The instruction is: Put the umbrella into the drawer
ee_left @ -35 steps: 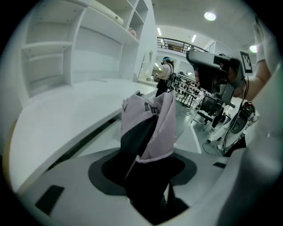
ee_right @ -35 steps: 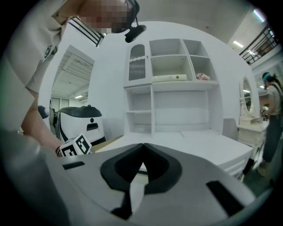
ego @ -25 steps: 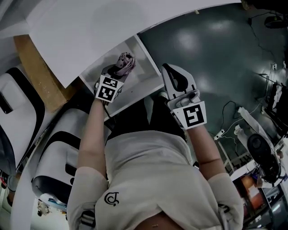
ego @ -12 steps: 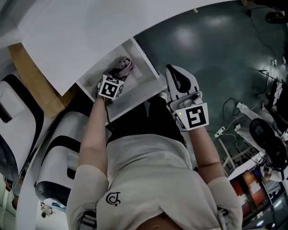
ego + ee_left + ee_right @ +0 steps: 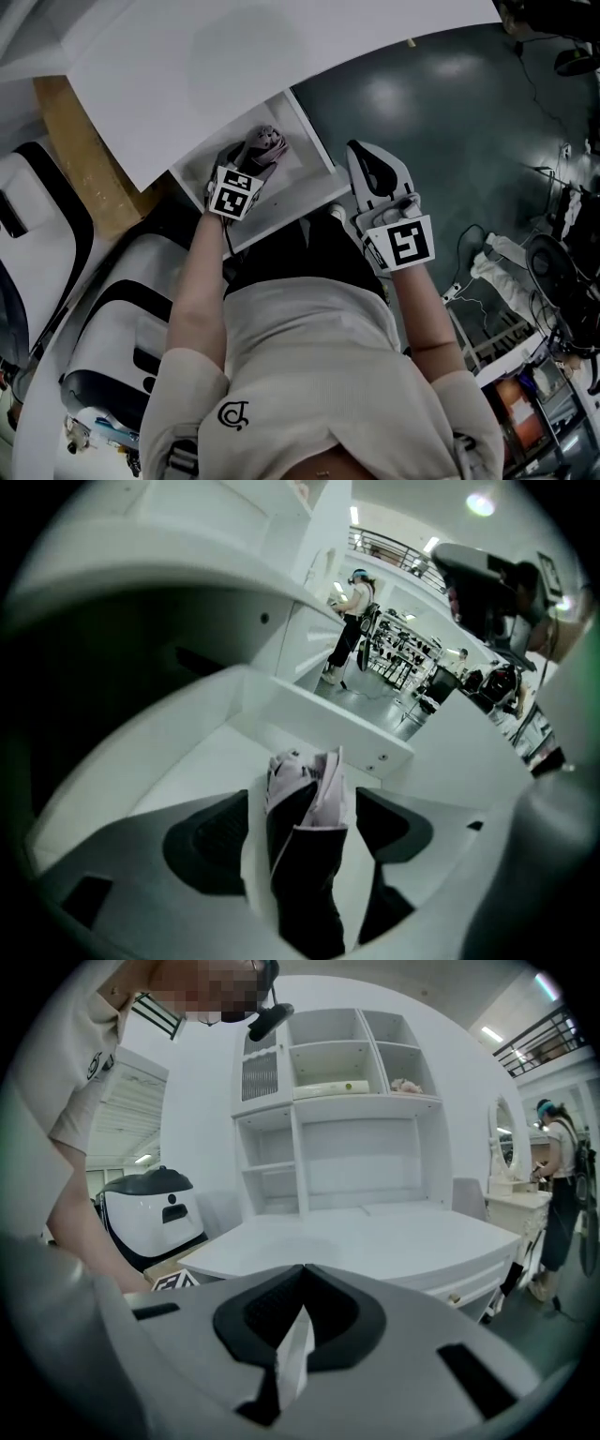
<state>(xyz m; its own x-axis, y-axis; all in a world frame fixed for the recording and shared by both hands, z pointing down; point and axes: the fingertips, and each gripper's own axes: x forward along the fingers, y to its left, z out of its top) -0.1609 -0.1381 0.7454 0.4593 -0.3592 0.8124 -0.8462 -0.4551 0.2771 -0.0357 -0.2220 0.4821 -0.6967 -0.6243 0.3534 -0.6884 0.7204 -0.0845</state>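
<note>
Left gripper (image 5: pixel 302 803) opening wider around umbrella (image 5: pixel 305 855) in drawer (image 5: pixel 187 761)

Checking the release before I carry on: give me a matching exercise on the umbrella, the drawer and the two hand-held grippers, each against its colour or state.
1. umbrella
2. drawer
3. left hand-held gripper
4. right hand-held gripper

A. jaws together, empty
B. pulled out, white
C. folded, pink and dark
D. jaws apart

Pairs: 1-C, 2-B, 3-D, 4-A.
The left hand-held gripper's jaws are opening, with the umbrella between them, inside the drawer.
</note>
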